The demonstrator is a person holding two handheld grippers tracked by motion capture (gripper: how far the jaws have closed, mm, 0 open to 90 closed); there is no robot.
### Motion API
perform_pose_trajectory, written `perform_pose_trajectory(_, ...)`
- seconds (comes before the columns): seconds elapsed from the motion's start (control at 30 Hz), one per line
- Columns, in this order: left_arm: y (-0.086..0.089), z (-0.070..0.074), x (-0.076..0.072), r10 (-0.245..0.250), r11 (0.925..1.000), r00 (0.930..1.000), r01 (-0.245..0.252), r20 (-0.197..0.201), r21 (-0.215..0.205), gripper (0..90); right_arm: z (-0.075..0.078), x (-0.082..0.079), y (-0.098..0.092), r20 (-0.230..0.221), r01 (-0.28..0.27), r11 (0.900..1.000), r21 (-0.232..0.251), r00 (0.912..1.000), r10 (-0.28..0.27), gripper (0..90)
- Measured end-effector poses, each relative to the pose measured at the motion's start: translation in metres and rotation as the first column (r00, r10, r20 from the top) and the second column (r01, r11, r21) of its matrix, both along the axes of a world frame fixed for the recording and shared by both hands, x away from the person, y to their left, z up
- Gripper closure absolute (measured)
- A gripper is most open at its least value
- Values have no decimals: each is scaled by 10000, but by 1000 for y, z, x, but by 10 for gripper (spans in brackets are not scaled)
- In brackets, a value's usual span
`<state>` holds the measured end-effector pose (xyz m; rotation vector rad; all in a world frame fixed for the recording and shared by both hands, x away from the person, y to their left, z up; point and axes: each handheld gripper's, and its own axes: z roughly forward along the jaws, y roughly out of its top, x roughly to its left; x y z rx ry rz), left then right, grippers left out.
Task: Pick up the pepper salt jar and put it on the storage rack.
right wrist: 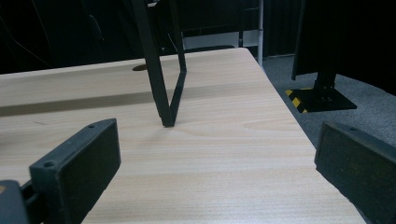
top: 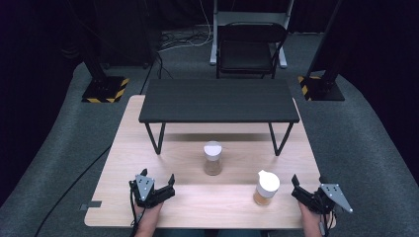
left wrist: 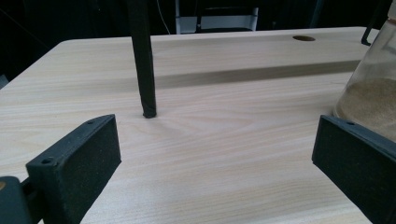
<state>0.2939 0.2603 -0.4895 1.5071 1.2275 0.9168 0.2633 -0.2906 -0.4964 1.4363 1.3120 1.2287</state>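
Two clear jars with white lids and brown granules stand on the light wooden table [top: 148, 148]. One jar [top: 213, 158] is near the middle; the other jar [top: 267, 187] stands front right. My left gripper [top: 158, 177] rests low at the front left, open with nothing between its jaws. In the left gripper view the left gripper [left wrist: 215, 154] faces bare wood, and a jar [left wrist: 373, 88] shows at the right edge, beyond the right jaw. My right gripper [top: 309, 182] sits at the front right, just right of the nearer jar, open and empty. In its own view the right gripper [right wrist: 215, 158] faces bare tabletop.
A black low shelf [top: 219, 100] on thin legs stands over the back half of the table. One leg [left wrist: 142, 60] rises ahead of my left gripper, and a V-shaped leg [right wrist: 163, 70] ahead of the right. A black chair [top: 249, 49] and stand bases [top: 104, 89] lie beyond.
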Motion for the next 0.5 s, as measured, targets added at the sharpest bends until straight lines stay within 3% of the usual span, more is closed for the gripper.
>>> perform_pose_trajectory(0.5, 4, 1, 2, -284, 9995, 9996, 284, -23, -154, 7, 0, 0, 0, 17, -73, 9999, -96, 10000, 73, 0)
